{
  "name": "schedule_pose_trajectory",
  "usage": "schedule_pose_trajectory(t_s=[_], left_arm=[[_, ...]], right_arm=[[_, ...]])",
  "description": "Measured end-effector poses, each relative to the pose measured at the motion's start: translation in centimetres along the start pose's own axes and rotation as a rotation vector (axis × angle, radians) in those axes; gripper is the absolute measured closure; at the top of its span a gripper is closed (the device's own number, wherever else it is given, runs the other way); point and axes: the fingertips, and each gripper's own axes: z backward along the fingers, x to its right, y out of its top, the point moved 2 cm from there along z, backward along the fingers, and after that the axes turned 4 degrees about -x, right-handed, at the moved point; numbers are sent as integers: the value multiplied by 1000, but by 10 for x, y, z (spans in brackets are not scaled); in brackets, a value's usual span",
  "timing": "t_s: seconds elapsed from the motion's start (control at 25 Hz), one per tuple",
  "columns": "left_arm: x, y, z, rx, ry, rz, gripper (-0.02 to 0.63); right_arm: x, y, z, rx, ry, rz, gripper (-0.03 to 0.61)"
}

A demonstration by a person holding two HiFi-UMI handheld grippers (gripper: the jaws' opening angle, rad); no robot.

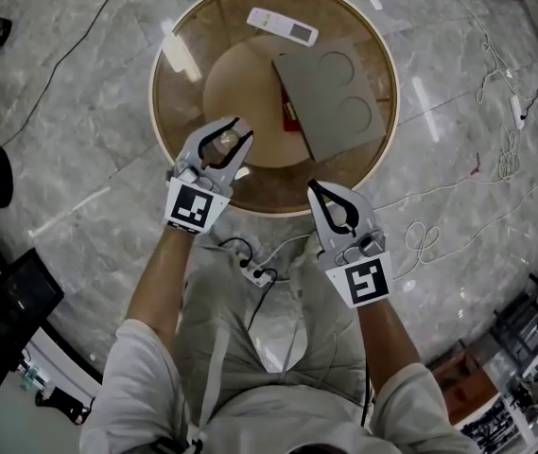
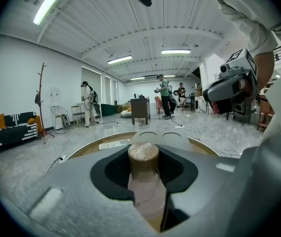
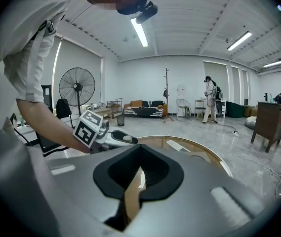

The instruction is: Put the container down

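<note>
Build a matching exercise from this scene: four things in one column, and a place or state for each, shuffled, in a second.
1. container
2. remote
3. grey board
4. right hand-held gripper

A. jaws together, nothing between them
B. at the far side of the table
C. clamped in the left hand-held gripper
D. lying flat on the table, two circles in it

Pairs: 1-C, 2-B, 3-D, 4-A

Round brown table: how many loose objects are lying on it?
3. A flat white remote-like bar near the far edge, a grey square board right of centre, and a small red item peeking from under that board, which may hide more.
</note>
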Motion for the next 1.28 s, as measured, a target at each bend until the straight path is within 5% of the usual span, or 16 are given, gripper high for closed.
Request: schedule_pose_trajectory(t_s=[0.6,1.28], left_arm=[[7,-58,-19,-28,-12,38,492],[4,-54,-21,21,-25,25,489]], right_arm=[[3,-37,-18,-20,13,-7,575],[3,-43,-30,-27,17,-1,575]])
